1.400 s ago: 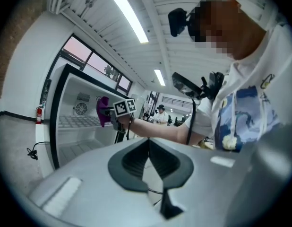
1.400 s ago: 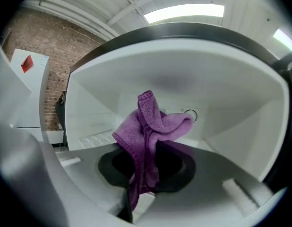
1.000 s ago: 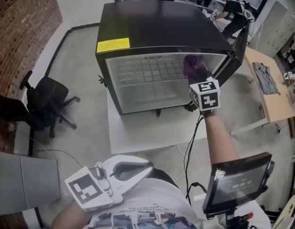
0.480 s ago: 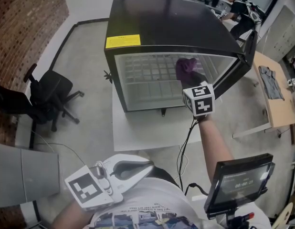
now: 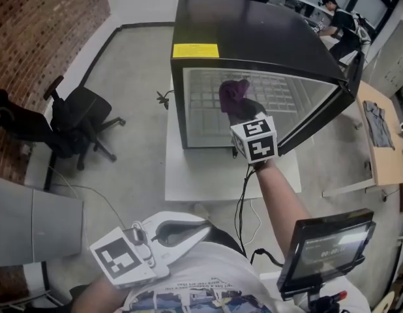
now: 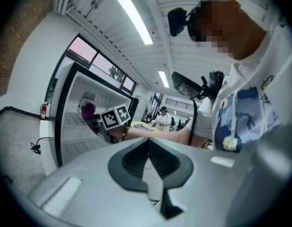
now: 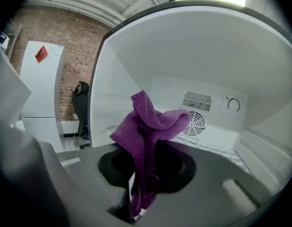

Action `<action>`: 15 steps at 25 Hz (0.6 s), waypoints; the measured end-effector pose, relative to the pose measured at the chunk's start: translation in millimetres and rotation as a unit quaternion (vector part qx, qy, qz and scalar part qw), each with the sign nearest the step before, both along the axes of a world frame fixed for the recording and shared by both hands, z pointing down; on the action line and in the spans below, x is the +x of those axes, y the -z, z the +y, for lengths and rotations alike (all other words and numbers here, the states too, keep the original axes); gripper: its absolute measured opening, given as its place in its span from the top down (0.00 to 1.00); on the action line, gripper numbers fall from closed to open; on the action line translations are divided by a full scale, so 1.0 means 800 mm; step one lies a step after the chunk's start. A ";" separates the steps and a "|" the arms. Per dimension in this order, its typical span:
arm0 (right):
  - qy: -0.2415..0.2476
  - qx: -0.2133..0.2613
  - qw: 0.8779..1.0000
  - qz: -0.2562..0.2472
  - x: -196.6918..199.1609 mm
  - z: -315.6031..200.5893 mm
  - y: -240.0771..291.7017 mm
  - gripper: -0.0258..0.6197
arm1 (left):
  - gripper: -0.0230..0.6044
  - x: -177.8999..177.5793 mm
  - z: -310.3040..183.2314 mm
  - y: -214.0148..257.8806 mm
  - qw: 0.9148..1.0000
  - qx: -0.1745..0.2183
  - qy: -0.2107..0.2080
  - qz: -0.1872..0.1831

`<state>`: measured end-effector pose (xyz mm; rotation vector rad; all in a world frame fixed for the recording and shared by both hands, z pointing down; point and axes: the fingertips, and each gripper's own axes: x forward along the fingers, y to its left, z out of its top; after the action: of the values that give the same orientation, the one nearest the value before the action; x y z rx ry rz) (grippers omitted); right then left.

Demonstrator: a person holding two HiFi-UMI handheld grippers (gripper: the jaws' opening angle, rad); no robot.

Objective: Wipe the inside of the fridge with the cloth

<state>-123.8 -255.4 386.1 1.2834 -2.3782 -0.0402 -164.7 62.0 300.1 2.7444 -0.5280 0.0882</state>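
So the right gripper (image 5: 242,109) is clamped on the purple cloth (image 5: 233,91), holding it just inside the open fridge (image 5: 253,38), while the left gripper (image 5: 198,228) sits closed and empty by the person's shirt (image 5: 188,292).

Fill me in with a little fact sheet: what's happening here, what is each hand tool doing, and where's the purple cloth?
Setting: black fridge, door open, standing on a white table
Right gripper: shut on the purple cloth, reaching into the fridge opening
Left gripper: shut, empty, held low by the person's body
Cloth contact: bunched above the jaws; touching a wall or not, cannot tell
Inside fridge: white walls, round fan grille at the back
Nearby: black office chair
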 end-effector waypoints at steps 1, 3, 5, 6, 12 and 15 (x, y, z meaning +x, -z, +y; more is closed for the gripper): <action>0.008 -0.001 1.000 -0.006 -0.015 0.002 -0.001 0.84 | 0.95 -0.005 0.002 -0.001 1.000 0.000 0.006 -0.001; 0.022 -0.004 1.000 -0.018 -0.042 0.007 -0.004 0.84 | 0.95 -0.017 0.005 -0.002 1.000 -0.001 0.018 -0.002; 0.036 -0.008 0.999 -0.031 -0.066 0.013 -0.004 0.84 | 0.95 -0.026 0.009 -0.002 1.000 -0.001 0.029 -0.004; 0.043 -0.011 0.998 -0.038 -0.077 0.016 -0.003 0.84 | 0.95 -0.031 0.012 -0.002 0.999 -0.001 0.035 -0.005; 0.063 -0.029 0.995 -0.066 -0.115 0.029 -0.005 0.84 | 0.95 -0.050 0.025 0.002 0.998 0.002 0.060 -0.006; 0.062 -0.030 0.995 -0.075 -0.117 0.034 -0.004 0.84 | 0.95 -0.057 0.033 0.001 0.998 0.002 0.065 -0.006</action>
<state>-217.0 -228.2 389.6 1.1447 -2.5636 0.0932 -210.1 88.3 299.0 2.7064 -0.7094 0.0732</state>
